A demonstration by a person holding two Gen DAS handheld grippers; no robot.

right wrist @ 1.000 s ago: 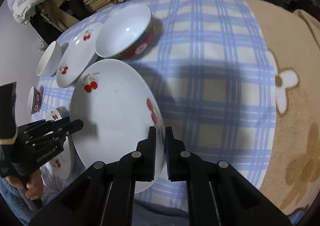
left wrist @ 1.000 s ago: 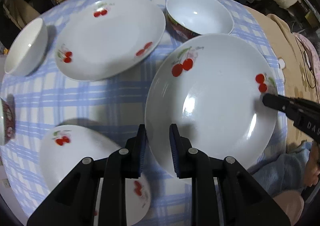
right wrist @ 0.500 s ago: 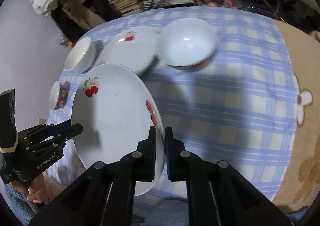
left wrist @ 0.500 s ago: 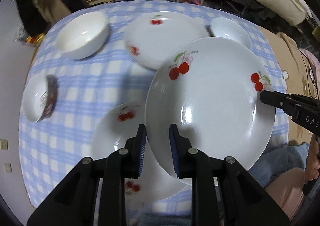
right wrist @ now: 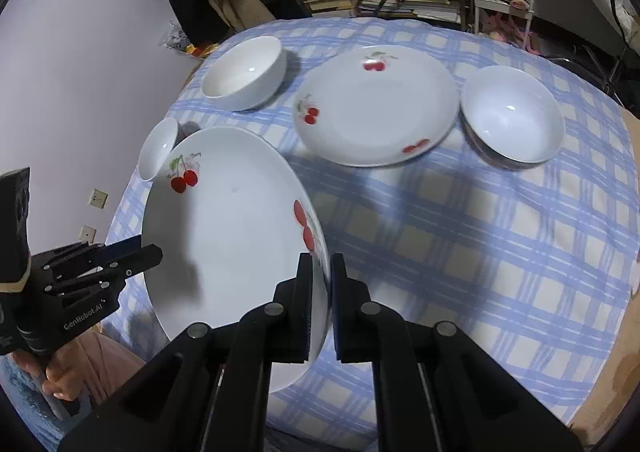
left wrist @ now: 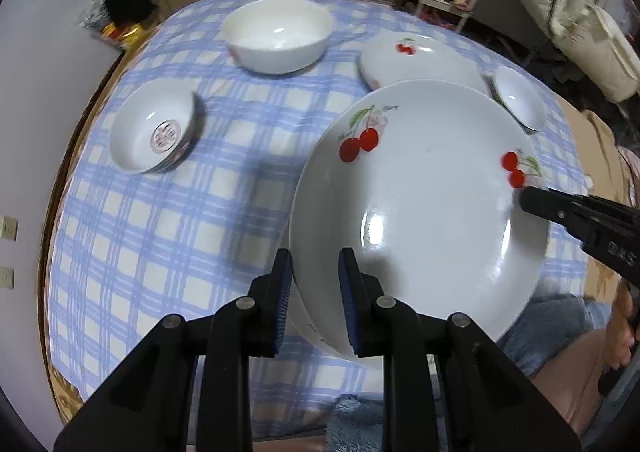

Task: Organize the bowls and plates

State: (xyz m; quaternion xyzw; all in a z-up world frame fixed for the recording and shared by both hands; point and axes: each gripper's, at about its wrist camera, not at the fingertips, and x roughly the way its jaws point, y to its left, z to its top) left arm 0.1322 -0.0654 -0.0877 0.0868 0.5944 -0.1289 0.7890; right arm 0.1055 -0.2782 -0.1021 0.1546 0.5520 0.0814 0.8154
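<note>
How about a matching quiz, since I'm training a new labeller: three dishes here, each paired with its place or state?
Things:
1 near plate
2 far plate
3 patterned bowl

Places or states:
A lies on the cloth between two bowls
B has a printed mark inside
C clamped by the left gripper and the right gripper

Pairs: 1-C, 2-A, 3-B
</note>
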